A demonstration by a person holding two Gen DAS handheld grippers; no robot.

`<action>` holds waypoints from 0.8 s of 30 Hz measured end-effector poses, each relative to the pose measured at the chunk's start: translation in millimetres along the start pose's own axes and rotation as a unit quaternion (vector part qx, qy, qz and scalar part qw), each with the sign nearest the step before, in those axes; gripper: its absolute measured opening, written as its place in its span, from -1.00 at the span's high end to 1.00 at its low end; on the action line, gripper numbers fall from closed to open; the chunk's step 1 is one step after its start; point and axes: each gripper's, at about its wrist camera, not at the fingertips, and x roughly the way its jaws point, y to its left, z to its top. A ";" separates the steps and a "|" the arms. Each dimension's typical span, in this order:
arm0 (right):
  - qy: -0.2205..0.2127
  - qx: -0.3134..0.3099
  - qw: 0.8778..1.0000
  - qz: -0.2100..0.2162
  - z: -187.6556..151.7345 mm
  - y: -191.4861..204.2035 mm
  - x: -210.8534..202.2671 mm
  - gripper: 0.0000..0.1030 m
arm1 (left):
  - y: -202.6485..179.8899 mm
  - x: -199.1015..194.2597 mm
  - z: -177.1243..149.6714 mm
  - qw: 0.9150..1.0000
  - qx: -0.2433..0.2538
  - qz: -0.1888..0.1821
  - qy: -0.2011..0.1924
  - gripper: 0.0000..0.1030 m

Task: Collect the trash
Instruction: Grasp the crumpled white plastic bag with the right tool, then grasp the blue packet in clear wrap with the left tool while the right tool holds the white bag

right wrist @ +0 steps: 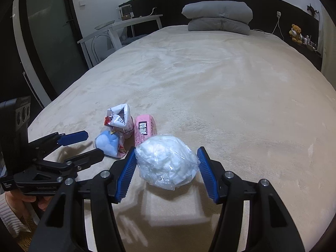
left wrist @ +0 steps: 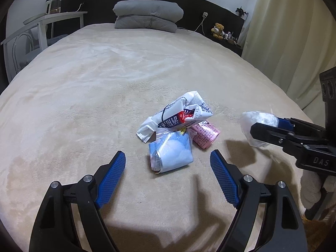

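Beige plush blanket [left wrist: 84,105] covers the whole bed in front of me, and all the trash sits on it toward the near end. At the far end I see folded grey bedding [left wrist: 147,16] stacked against the dark headboard [left wrist: 210,6], with a white side table [left wrist: 52,19] off to the left and a teddy bear [left wrist: 218,30] on the ledge to the right.

My right gripper [right wrist: 166,163] has its jaws spread around a crumpled clear plastic bag [right wrist: 167,163] stuffed with white material. The left pad touches the bag's edge, and the right pad sits at its other edge, though I cannot tell if it presses in. From the left wrist view the bag looks raised off the blanket, casting a shadow below, so I read it as grasped.

My left gripper [left wrist: 168,159] is released, jaws wide apart, hovering just short of the remaining pile. Nearest to it lies a light blue wrapper [left wrist: 172,155]. Resting on top of that and behind it is a crushed white carton [left wrist: 178,113] with red and black print. A pink packet [left wrist: 205,134] lies just beside both, on their right, touching them.
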 end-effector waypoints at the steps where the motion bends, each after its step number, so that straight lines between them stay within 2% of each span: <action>1: -0.001 0.001 1.000 -0.001 -0.6 -1.9 -2.6 -0.13 | -2.4 3.6 0.6 1.000 0.001 0.005 0.003 -0.58; 4: -0.004 0.002 1.000 -0.002 -3.0 -7.8 -8.7 -0.13 | -5.9 13.4 2.7 1.000 -0.002 0.029 0.010 -0.58; 12: -0.002 0.004 1.000 -0.009 -7.1 -18.1 -15.6 -0.13 | -14.3 31.9 7.1 0.998 -0.002 0.056 0.018 -0.56; 14: -0.002 0.003 1.000 -0.010 -7.2 -18.8 -16.0 -0.13 | -16.5 34.2 7.1 0.998 0.001 0.062 0.020 -0.40; 18: -0.002 0.001 1.000 -0.012 -7.6 -19.4 -16.3 -0.13 | -16.4 37.9 6.8 0.997 0.004 0.073 0.028 0.07; 24: -0.004 -0.001 1.000 -0.017 -10.6 -21.1 -18.3 -0.13 | -17.0 29.5 5.7 0.998 0.008 0.065 0.020 0.08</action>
